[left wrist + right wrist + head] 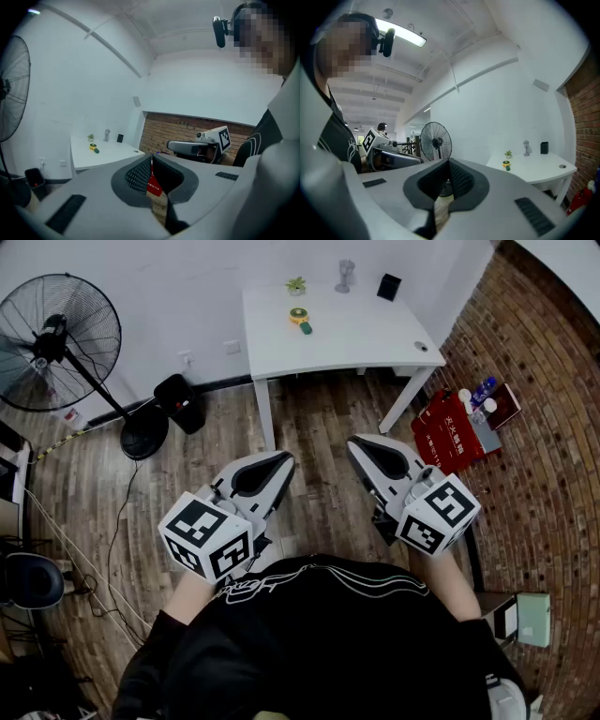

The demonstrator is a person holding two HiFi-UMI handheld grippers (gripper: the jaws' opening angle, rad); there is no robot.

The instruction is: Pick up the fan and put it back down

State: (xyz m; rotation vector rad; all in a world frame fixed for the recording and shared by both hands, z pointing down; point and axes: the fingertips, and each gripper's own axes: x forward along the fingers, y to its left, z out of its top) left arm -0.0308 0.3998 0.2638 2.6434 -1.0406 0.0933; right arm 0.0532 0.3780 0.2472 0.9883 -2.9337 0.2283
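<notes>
Fan (49, 338): stood upright on the floor at its far-left edge, by the wall, well apart from both grippers.
Left gripper (279, 461): jaws clenched, empty.
Right gripper (360, 442): jaws clenched, empty.
Red boxes (448, 432): white lettering, unreadable.

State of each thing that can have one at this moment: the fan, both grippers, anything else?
fan, upright on the floor by the wall, untouched; spinning or not cannot be told.
left gripper, jaws shut, empty, well apart from the fan.
right gripper, jaws shut, empty.
black bin, standing on the floor beside the fan's base.
</notes>
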